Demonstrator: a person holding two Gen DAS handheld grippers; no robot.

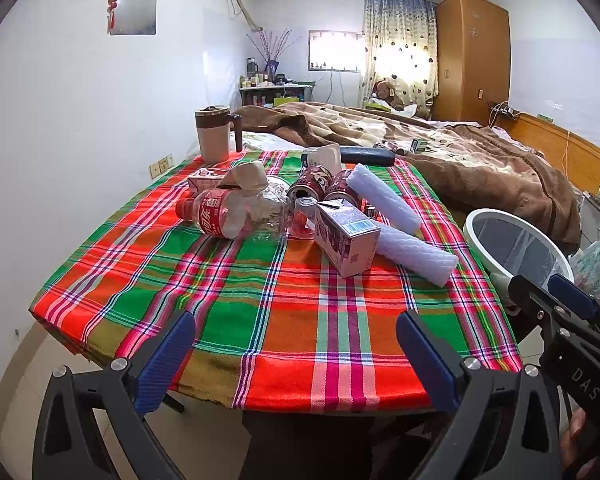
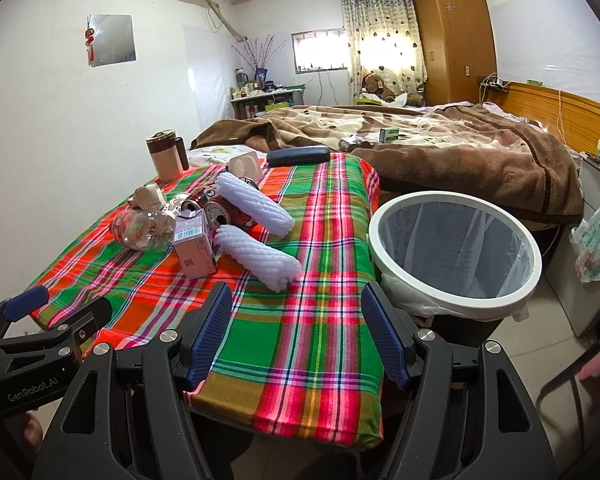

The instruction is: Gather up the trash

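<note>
Trash lies in a heap on the plaid-clothed table [image 1: 220, 292] [image 2: 320, 240]: a crushed clear bottle with a red label [image 1: 228, 216] [image 2: 144, 228], a pink carton [image 1: 346, 240] [image 2: 194, 248], two red cans [image 1: 312, 186] [image 2: 224, 212], and two white foam sleeves [image 1: 416, 252] [image 2: 260, 258]. A white-rimmed bin [image 2: 454, 240] [image 1: 516, 248] with a plastic liner stands at the table's right edge. My left gripper [image 1: 296, 344] is open and empty over the table's near edge. My right gripper [image 2: 296, 336] is open and empty near the front right corner, beside the bin.
A brown lidded mug [image 1: 214, 134] and a dark case [image 1: 366, 156] sit at the table's far end. A bed with a brown blanket [image 2: 440, 152] lies behind. A plastic bag [image 2: 596, 244] hangs at the right. A wall runs along the left.
</note>
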